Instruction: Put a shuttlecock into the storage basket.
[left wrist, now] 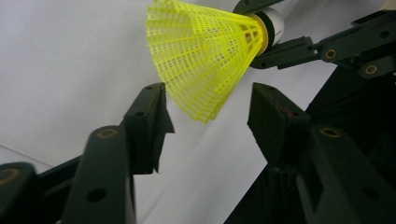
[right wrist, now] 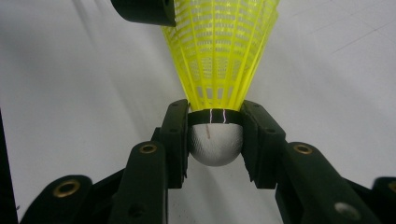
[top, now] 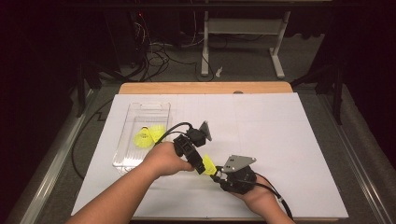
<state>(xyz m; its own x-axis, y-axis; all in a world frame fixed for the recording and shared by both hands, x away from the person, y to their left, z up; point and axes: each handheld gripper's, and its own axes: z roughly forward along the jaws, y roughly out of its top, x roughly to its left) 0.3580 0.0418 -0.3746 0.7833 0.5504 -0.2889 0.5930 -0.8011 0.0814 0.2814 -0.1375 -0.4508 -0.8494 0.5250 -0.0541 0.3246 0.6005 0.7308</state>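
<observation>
1. We're looking down on a white table [top: 261, 140], and both hands meet near its front edge, just left of centre.
2. The right gripper [top: 218, 174] is clamped on a yellow shuttlecock [top: 208, 164]. In the right gripper view its two black jaws press on either side of the white cork head, right at the black band under the skirt [right wrist: 219, 51].
3. The shuttlecock is up off the table, its mesh skirt pointing away from the right gripper toward the left one.
4. The left gripper [top: 201, 167] has its jaws spread wide apart. In the left gripper view the open end of the skirt [left wrist: 201, 56] sits just beyond and between the two jaw tips; we can't tell whether either one touches it.
5. In that same view the right gripper's jaws [left wrist: 299, 46] come in from the upper right, pinching the white cork.
6. Back on the table's left side lies a clear plastic tray [top: 140, 161], with another yellow shuttlecock [top: 148, 135] lying inside it, well apart from the grippers.
</observation>
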